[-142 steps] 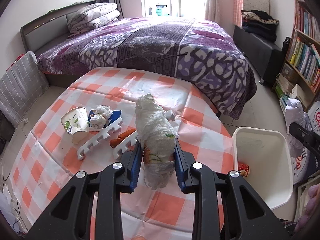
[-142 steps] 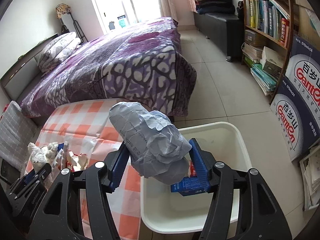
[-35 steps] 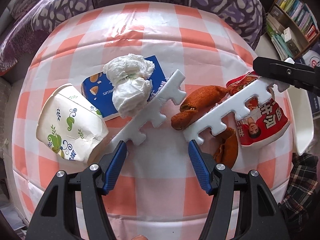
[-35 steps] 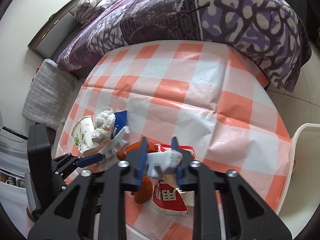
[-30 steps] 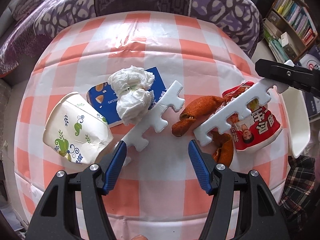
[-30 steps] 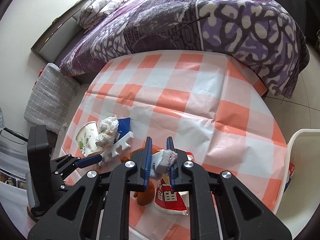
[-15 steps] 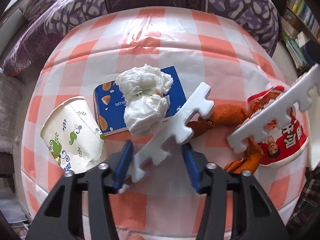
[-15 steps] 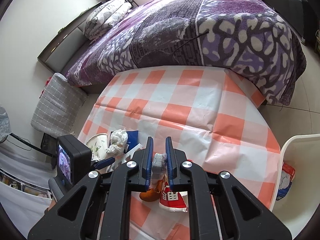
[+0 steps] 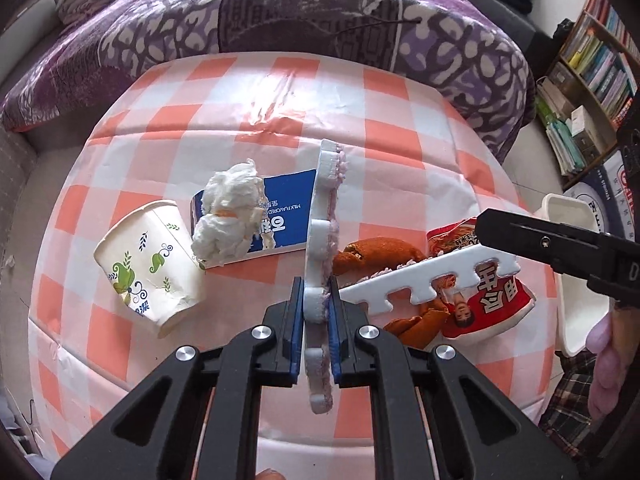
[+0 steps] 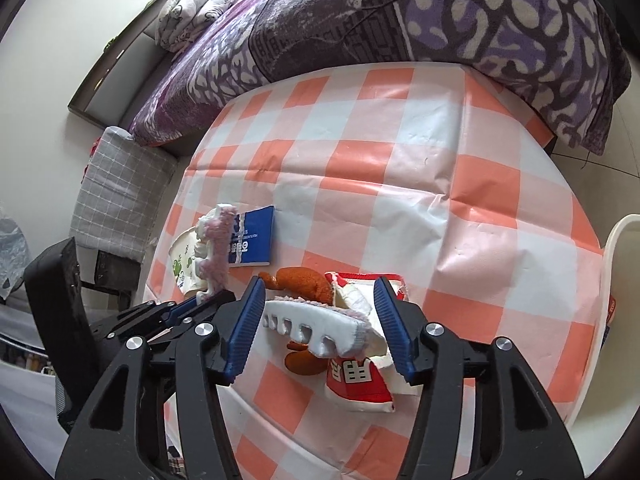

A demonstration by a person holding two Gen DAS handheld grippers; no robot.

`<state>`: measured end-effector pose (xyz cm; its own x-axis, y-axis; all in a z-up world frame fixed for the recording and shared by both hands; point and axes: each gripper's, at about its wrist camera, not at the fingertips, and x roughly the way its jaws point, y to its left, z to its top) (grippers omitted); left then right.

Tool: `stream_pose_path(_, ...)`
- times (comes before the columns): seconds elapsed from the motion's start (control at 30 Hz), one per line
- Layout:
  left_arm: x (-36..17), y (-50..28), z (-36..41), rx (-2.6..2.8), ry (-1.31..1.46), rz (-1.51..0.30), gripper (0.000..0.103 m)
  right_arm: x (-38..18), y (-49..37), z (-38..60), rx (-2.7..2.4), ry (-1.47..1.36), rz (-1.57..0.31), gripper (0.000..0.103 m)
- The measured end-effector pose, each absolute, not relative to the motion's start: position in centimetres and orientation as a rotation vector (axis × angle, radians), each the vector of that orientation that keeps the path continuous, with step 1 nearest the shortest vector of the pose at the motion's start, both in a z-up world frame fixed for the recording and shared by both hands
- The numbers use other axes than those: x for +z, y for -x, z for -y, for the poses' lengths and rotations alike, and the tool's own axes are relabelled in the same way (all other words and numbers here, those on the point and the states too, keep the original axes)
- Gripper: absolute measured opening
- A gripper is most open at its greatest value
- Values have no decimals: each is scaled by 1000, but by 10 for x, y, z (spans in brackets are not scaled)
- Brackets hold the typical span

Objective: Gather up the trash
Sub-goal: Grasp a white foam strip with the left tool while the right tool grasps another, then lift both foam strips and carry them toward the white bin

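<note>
Edgewise, white notched foam strip (image 9: 320,240) (pink fuzzy face), lifted off tablecloth (image 9: 240,92)

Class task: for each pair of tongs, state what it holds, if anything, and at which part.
Left tongs: shut on a white foam strip, gripped near its lower end. Right tongs: just opened, holding nothing; the second foam strip lies loose between them.

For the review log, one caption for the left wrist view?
Left gripper clamps a notched foam strip upright above the littered checked tablecloth.
</note>
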<state>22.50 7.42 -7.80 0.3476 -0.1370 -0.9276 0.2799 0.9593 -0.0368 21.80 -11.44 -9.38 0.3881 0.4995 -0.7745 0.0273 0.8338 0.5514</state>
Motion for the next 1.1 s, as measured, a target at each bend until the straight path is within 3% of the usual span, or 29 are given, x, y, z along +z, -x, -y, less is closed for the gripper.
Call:
stream_pose_path(0.13,-79,-223,-76,-255,-142,-1186,11,-92,-213,123,276,-512,-1134,57)
stream_pose_path(0.4,-60,-216,-111,-202,-66,-1171,11,-54,-200,61,403,35,-960,59)
stream_pose_path(0.6,-49,-208,-127,-187,-30,-1149,11,-77,-180,1,437,468,-932,59)
stream_pose_path(0.77,-47,-205,-129,-186,-18,-1142,11,-94,-178,-9,391,566,-955,56)
stream_pose_path(0.87,-49,-205,-130,-179,-2,-1145,11,-96,-190,1,390,465,-1016,29)
stream_pose_path(0.93,-50,-205,-129,-175,4,-1145,11,-94,-195,5,387,395,-1032,17)
stream_pose_path(1.1,-49,-206,-130,-145,33,-1129,11,-81,-202,24,392,175,-1035,9)
